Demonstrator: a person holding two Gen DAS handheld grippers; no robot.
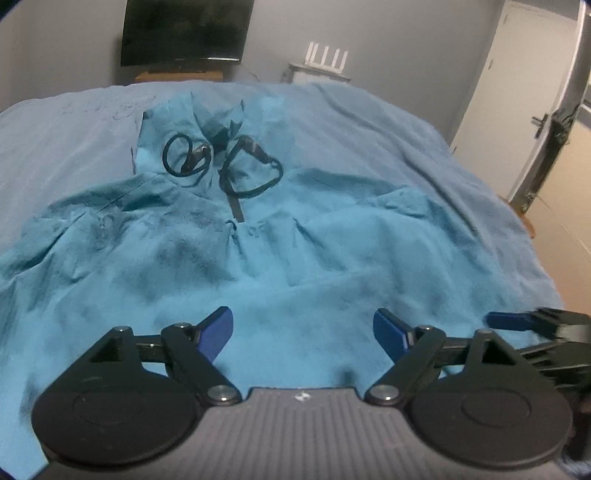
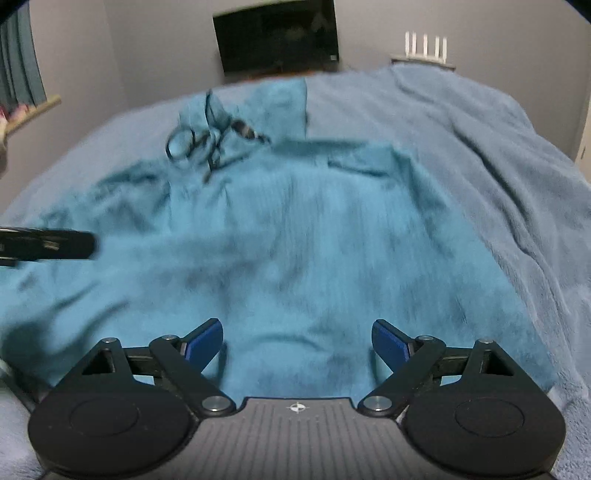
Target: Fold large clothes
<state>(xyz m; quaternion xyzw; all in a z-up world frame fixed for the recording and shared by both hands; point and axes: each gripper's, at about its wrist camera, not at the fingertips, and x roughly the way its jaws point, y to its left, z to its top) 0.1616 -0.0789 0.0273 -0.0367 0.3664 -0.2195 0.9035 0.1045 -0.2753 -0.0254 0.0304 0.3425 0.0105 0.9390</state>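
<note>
A large teal garment (image 1: 280, 243) with black straps (image 1: 236, 162) at its far end lies spread and wrinkled on the bed; it also shows in the right wrist view (image 2: 295, 236), blurred. My left gripper (image 1: 303, 332) is open and empty just above the garment's near part. My right gripper (image 2: 297, 341) is open and empty above the garment's near edge. The right gripper's fingers (image 1: 517, 319) show at the right edge of the left wrist view. The left gripper's fingers (image 2: 66, 243) show at the left edge of the right wrist view.
A grey-blue blanket (image 1: 424, 147) covers the bed and reaches past the garment on the right (image 2: 498, 184). A dark TV (image 1: 184, 33) stands on a stand by the far wall. A white router (image 1: 327, 61) sits on a shelf. A door (image 1: 517, 92) is at right.
</note>
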